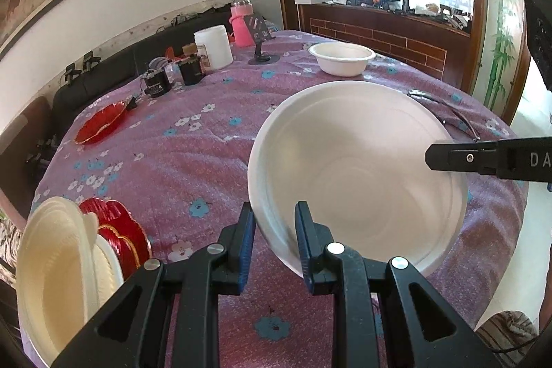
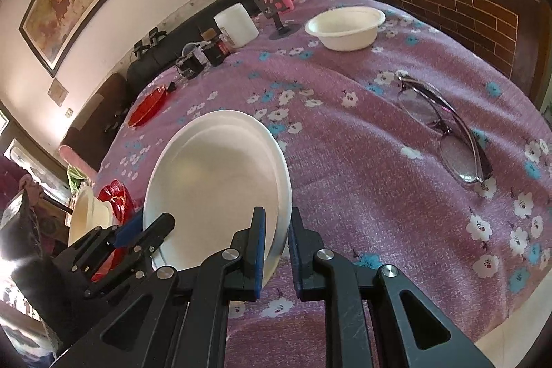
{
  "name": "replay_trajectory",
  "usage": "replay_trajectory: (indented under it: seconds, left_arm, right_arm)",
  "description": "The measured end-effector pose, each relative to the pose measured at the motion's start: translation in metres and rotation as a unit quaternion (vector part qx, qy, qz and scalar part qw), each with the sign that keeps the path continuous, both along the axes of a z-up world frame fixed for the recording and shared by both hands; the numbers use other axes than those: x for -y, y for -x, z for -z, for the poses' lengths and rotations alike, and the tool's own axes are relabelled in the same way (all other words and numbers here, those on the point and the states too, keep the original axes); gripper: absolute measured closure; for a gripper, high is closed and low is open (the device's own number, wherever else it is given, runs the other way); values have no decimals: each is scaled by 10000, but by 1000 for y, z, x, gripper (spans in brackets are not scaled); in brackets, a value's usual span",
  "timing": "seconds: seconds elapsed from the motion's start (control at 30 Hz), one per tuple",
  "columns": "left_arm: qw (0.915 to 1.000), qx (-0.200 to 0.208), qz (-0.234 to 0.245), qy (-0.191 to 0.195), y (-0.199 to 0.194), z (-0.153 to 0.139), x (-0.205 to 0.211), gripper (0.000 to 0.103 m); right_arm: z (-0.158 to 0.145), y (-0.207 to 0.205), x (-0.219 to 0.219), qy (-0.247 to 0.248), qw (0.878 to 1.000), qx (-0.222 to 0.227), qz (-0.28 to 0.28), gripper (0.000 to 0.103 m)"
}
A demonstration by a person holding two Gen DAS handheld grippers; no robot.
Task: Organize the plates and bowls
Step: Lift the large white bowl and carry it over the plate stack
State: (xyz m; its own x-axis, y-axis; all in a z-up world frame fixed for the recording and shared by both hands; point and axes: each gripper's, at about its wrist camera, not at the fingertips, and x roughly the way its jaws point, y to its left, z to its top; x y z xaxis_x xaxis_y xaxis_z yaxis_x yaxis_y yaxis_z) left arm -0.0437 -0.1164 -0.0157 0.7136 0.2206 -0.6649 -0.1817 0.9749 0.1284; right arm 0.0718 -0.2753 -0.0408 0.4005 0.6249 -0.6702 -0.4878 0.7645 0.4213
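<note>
White plate (image 1: 355,175), smooth, round, tilted above the table's near edge (image 2: 379,316): rim straddled by left gripper (image 1: 275,231) and right gripper (image 2: 277,235), contact unclear. White bowl (image 2: 346,27), far edge. Scalloped cream and red dishes (image 1: 103,237), left edge, partly cropped.

Left wrist view: low over the near edge of the table (image 1: 207,161), close behind the tilted white bowl (image 1: 355,168), facing the window.
Right wrist view: beside it, same facing.
Shared: white bowl, purple cloth, far bowl (image 2: 346,26).
</note>
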Motion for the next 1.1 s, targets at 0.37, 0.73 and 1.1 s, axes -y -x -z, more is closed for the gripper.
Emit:
replay_trajectory:
  seconds: [0.37,0.73,1.1]
  left_arm:
    - [9999,134,-108,0,10,-10,-8,81]
    - [9959,728,-529,6,50,-57,-38,80]
    - [9876,730,-1380,135,112,-64,-102,80]
  right_arm:
    - [-8,8,-8,-59,9999,76,-95,89]
    - [-54,31,-46,-208,9962,599,-598,89]
    - [-78,66,-129,-357,9835,726,-1617,89]
